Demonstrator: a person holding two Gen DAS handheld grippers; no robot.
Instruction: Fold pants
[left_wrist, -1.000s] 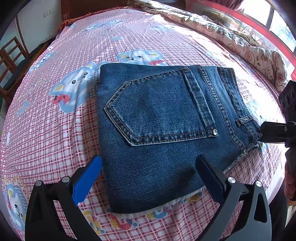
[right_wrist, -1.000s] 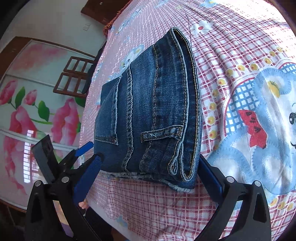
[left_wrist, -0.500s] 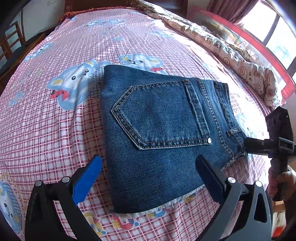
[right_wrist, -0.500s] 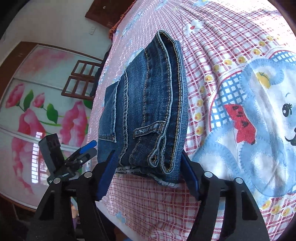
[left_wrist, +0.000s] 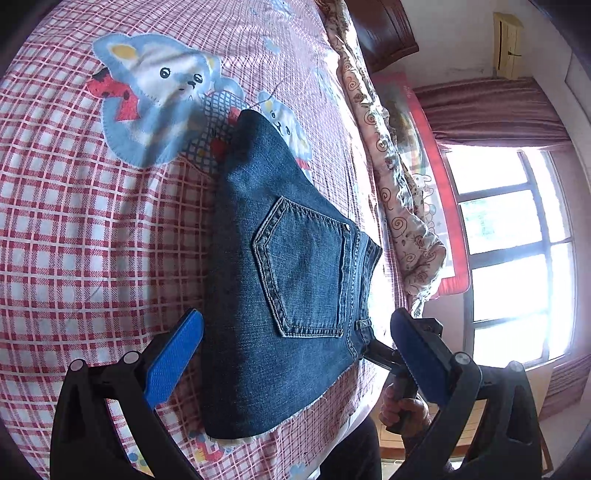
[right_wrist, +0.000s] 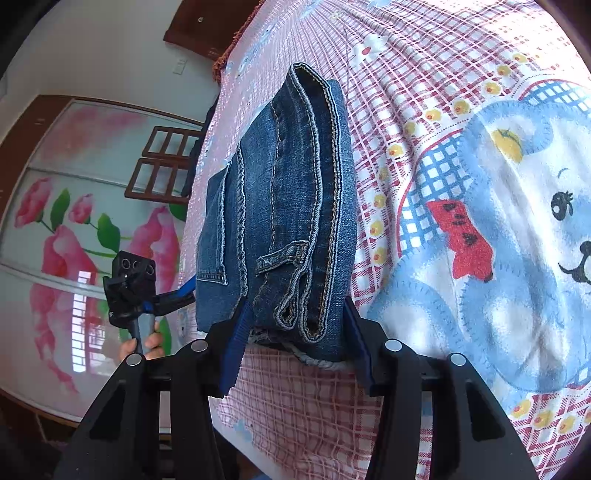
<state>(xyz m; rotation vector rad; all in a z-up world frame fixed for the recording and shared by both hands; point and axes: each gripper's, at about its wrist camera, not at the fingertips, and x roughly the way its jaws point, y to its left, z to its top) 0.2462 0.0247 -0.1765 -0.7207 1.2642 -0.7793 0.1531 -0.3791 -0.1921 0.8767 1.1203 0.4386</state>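
Jeans (right_wrist: 280, 221), folded into a thick bundle, lie near the bed's (right_wrist: 424, 110) edge. Nearest, the right gripper (right_wrist: 291, 343) has narrowed its fingers from wide apart; they are closing around the waistband end, both pads against the denim. The left gripper (left_wrist: 295, 365) has swung round to face the bundle's frayed end, fingers apart, not gripping. Further off lie a rolled quilt (left_wrist: 399, 206) and a window (left_wrist: 517, 258). The folding looks nearly finished.

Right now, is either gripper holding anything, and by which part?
The right gripper is closing on the folded jeans, its pads against the stacked waistband end by the belt loop. The left gripper is open around the jeans, gripping nothing.
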